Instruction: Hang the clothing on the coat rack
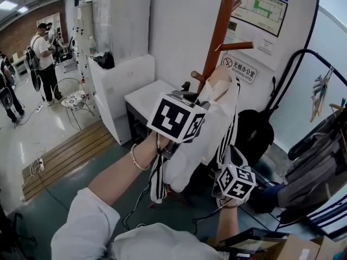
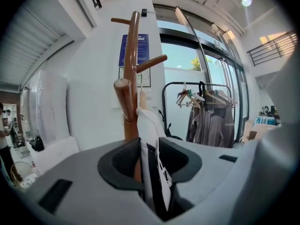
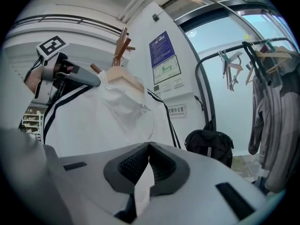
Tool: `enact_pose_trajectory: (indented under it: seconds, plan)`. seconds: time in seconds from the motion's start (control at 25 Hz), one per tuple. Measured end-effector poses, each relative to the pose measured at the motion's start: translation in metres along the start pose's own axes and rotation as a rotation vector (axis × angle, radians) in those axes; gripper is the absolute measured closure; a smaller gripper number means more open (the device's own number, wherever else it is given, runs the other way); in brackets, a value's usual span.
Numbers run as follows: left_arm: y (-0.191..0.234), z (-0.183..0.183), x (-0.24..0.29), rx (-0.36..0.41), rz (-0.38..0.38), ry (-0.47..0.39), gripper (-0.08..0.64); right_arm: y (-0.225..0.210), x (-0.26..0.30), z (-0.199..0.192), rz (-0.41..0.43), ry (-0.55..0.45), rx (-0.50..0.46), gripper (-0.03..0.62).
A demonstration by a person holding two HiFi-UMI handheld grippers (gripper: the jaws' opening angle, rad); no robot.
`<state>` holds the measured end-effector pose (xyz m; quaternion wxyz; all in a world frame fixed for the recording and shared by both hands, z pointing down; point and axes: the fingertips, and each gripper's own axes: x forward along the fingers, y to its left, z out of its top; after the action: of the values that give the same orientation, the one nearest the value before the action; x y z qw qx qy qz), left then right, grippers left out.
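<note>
A brown wooden coat rack (image 1: 219, 32) (image 2: 131, 55) (image 3: 123, 43) stands against the white wall. A white garment with black stripes (image 1: 216, 121) (image 2: 149, 125) (image 3: 117, 121) hangs from it, its collar draped over a lower peg (image 2: 123, 93). My left gripper (image 1: 190, 97) (image 2: 150, 149) is up by the collar. A fold of the garment runs between its pads, and a slit beside the fold shows the pole. My right gripper (image 1: 230, 158) (image 3: 149, 146) is lower on the right, shut on the garment's white cloth.
A black backpack (image 1: 255, 129) (image 3: 211, 144) sits on the floor right of the rack. A black clothes rail with hangers and grey garments (image 1: 320, 145) (image 2: 211, 121) stands at the right. A white cabinet (image 1: 145, 96) lies left of the rack. People (image 1: 43, 53) stand far left.
</note>
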<state>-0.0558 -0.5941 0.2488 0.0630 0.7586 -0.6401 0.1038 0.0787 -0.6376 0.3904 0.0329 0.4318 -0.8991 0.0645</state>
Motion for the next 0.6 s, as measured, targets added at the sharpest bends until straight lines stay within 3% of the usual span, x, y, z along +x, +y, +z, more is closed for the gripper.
enact_pose_trajectory:
  seconds: [0.6]
  plan:
    - [0.007, -0.010, -0.031, -0.045, -0.045, -0.099, 0.433, 0.031, -0.007, -0.001, -0.006, 0.023, -0.057, 0.569]
